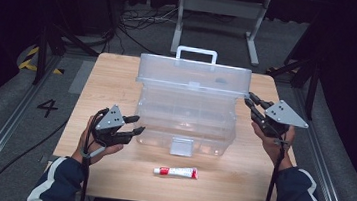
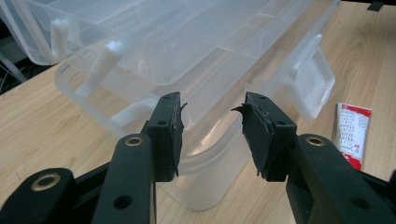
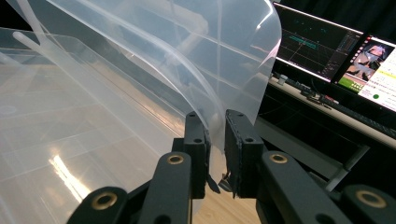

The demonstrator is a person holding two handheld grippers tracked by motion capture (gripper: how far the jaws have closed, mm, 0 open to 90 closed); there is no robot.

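The right gripper (image 1: 252, 104) pinches the box lid (image 1: 194, 75) at its right end, raised over the clear storage box (image 1: 186, 124) mid-desk, while the left gripper (image 1: 135, 124) waits with jaws spread at the box's left wall.

A red-and-white tube (image 1: 175, 171) lies flat on the wooden table (image 1: 113, 76). Beyond the table, cables (image 1: 140, 18) and a grey metal stand (image 1: 220, 14) occupy the floor.

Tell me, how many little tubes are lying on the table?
1. The red-and-white tube lies on the wooden table, in front of the clear plastic box. The see-through box seems empty.
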